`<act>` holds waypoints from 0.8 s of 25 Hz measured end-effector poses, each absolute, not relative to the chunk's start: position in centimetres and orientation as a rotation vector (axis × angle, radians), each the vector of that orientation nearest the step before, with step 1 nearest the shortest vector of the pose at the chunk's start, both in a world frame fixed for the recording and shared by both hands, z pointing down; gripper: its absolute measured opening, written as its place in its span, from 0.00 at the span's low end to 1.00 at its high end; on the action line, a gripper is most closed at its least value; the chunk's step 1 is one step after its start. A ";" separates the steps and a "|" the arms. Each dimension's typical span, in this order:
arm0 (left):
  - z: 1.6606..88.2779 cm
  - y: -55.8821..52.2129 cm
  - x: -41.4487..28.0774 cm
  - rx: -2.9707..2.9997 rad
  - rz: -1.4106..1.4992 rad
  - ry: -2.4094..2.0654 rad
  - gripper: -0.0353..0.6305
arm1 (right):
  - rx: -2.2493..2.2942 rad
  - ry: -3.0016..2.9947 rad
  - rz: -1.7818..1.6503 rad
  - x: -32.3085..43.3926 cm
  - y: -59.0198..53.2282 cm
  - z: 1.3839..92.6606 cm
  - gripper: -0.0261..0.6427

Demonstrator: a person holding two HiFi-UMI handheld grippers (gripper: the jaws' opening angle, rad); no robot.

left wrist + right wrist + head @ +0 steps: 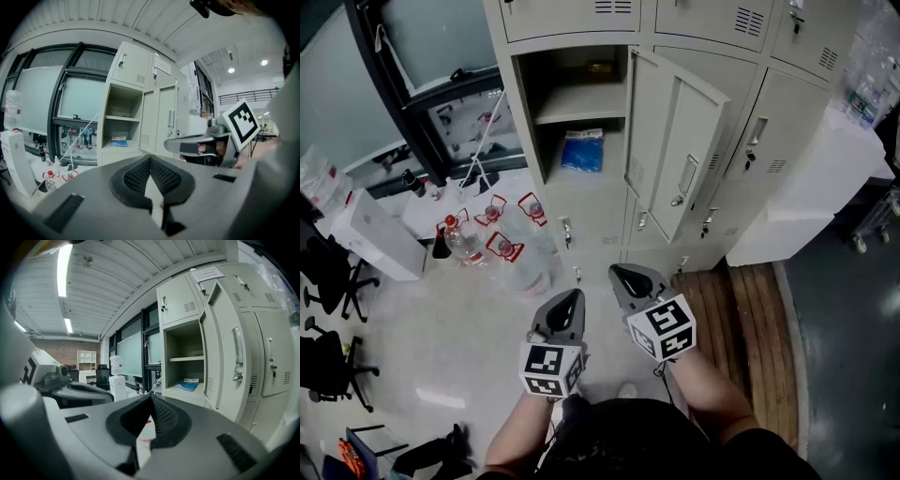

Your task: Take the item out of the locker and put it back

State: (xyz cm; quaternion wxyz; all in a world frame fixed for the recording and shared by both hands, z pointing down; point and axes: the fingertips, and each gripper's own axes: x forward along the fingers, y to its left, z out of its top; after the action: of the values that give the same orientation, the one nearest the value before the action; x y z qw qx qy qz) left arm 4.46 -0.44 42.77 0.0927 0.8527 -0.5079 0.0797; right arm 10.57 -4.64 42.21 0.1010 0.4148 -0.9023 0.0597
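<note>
1. Surface: pale floor before a grey bank of lockers. A wooden platform lies right of the open locker.
2. Left of the open locker, on the floor: clear water bottles with red handles and a white box.
3. Open locker: door swung to the right. A blue packet lies flat on the lower level, below the shelf.
4. Left gripper: held low, well apart from the open locker and pointing towards it. Jaws pressed together, nothing between them.
5. Right gripper: just beside the left gripper, slightly nearer the open locker. Jaws fully closed, empty.
</note>
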 end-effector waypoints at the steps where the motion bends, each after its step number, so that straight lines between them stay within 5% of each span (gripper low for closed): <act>1: 42.7 -0.4 4.4 2.533 0.235 -1.513 0.06 | 1.224 -2.668 0.174 10.6 -4.6 42.2 0.04; 20: 43.0 -0.3 4.6 2.515 0.241 -1.519 0.06 | 1.200 -2.675 0.191 10.6 -4.7 42.8 0.04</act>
State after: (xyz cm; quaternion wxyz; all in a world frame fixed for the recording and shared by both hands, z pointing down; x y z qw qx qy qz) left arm 4.62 -0.34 43.02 0.0967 0.8492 -0.5127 0.0814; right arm 10.55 -4.66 42.78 0.1017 0.4065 -0.9057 0.0647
